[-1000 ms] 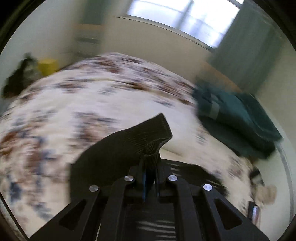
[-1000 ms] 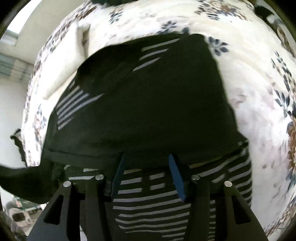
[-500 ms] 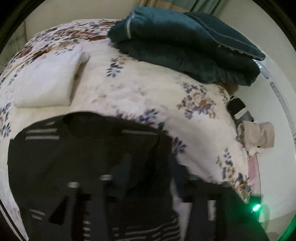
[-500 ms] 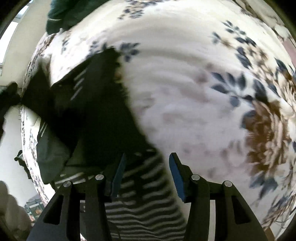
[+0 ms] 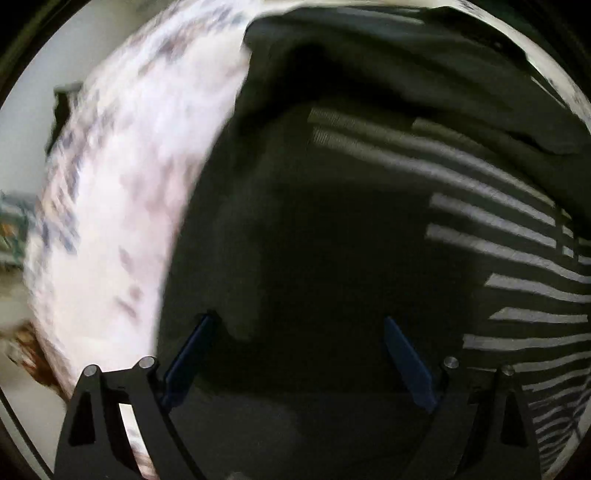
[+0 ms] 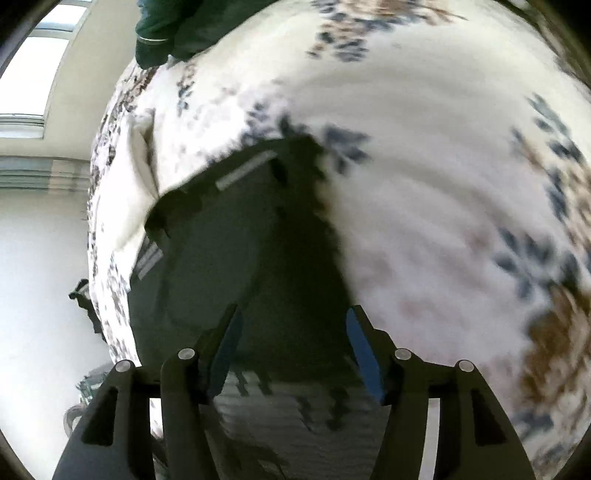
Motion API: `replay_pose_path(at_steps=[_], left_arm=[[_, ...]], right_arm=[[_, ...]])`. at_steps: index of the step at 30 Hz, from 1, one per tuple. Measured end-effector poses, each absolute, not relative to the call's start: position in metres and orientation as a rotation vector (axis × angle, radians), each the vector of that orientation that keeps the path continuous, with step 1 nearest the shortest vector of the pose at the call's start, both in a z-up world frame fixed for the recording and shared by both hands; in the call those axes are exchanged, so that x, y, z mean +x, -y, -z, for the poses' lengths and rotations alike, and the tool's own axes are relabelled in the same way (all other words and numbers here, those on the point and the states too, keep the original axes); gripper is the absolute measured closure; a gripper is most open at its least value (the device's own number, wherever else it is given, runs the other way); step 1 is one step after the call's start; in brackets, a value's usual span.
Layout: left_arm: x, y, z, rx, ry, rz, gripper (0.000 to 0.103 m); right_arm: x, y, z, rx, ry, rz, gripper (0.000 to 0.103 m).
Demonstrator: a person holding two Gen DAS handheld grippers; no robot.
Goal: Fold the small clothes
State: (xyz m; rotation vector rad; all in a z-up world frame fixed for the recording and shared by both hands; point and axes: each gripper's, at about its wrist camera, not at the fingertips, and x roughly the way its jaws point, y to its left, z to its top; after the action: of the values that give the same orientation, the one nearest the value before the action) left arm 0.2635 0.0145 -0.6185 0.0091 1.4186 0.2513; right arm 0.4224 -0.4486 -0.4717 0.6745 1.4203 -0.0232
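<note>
Open left gripper, black white-striped garment, blurred

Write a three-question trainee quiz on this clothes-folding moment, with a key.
1. True or false: the left gripper is clamped on the black striped garment.
2. What does the garment lie on: (a) a wooden table, (b) a floral bedspread, (c) a tiled floor?
3. What colour are the folded items at the far end of the bedspread in the right wrist view?

Key: 1. False, its jaws stand open. 2. b. 3. Dark green.
</note>
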Motion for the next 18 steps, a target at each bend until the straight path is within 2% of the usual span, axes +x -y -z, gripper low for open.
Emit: replay_pose_path(at_steps=[3, 4, 5, 7, 13, 18], left_arm=[[0.268, -0.019, 0.63, -0.022, -1.413, -0.273, 0.0], [0.269, -0.02, 0.632, -0.033, -1.413, -0.278, 0.0], [0.27, -0.023, 0.633, -0.058, -1.408, -0.288, 0.0], [0.269, -0.025, 0.633, -0.075, -1.399, -0.298, 0.0], [0.262, -0.034, 0.629, -0.101, -1.422, -0.251, 0.0], [0.266, -0.062, 0.592, -0.201, -1.382, -0.265, 0.0]], right_arm=[[0.463, 0.437, 0.495, 0.644, -1.42, 0.09, 0.042], [0.473, 0.433, 0.502, 0.635, -1.416, 0.113, 0.045], [0.479, 0.43, 0.506, 0.621, -1.414, 0.123, 0.068], [0.486, 0.419, 0.512, 0.56, -1.432, 0.147, 0.098], [0.467, 0.404, 0.468, 0.421, -1.305, 0.152, 0.099], [0.413, 0.419, 0.428, 0.417, -1.272, 0.188, 0.099]])
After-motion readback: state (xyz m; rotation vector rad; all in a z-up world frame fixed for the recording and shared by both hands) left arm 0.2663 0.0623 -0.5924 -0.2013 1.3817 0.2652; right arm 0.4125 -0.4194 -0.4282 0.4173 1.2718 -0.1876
